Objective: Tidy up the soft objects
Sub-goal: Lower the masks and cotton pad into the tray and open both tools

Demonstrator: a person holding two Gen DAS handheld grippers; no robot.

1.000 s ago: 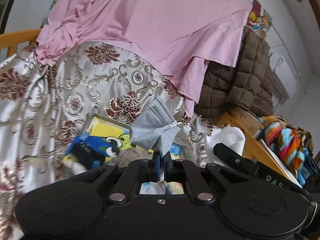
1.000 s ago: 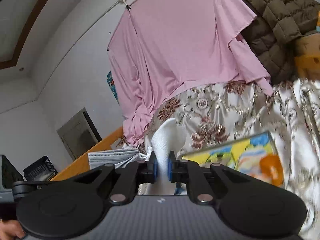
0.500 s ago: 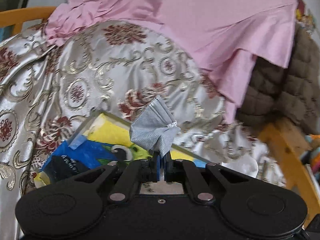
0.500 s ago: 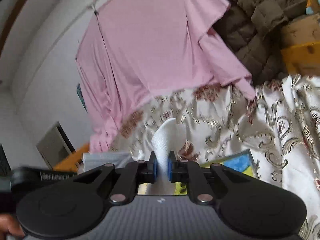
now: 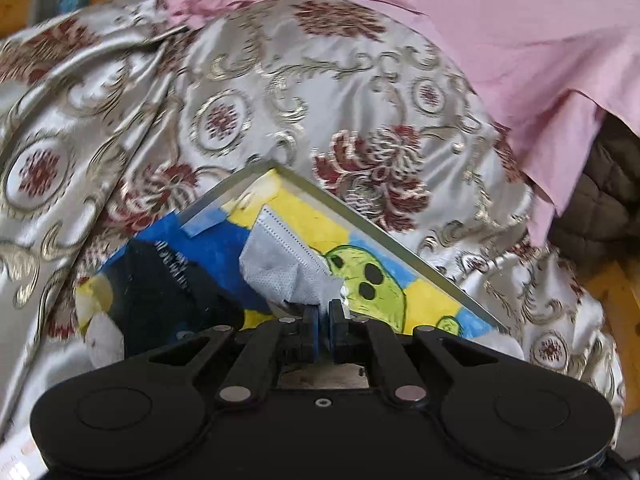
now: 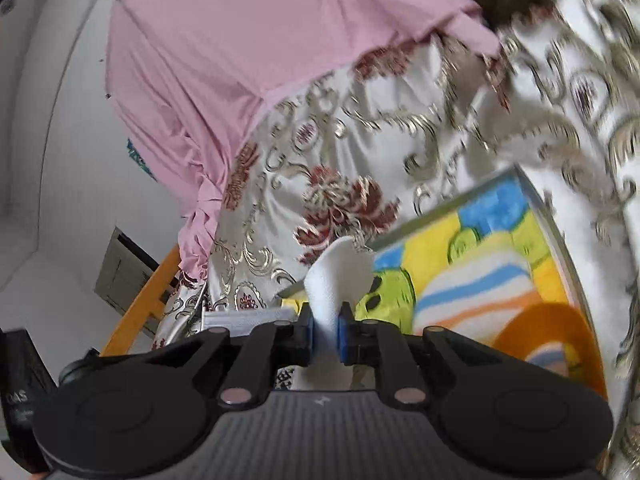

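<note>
A shallow box (image 5: pixel 372 220) with a grey rim and a yellow, blue and green picture inside lies on the floral satin cloth (image 5: pixel 320 92). My left gripper (image 5: pixel 323 308) hovers over it, shut on a grey-blue face mask (image 5: pixel 280 268) that droops into the box. A black item (image 5: pixel 168 292) and a white one (image 5: pixel 102 336) lie in the box at the left. My right gripper (image 6: pixel 324 312) holds a white cloth (image 6: pixel 340 268) at the box's rim (image 6: pixel 440 208); its jaws are opening, pads still touching the cloth. A striped orange, blue and white soft piece (image 6: pixel 476 288) rests inside.
A pink sheet (image 5: pixel 500 20) hangs over the back of the satin cloth. A brown quilted jacket (image 5: pixel 600 200) lies at the right. An orange wooden frame (image 6: pixel 140 304) runs along the edge, with a white wall (image 6: pixel 48 120) behind.
Both grippers have come down and closer to the picture box. The mask now hangs inside it, and the striped piece has come into the right view. The right jaws stand slightly wider.
</note>
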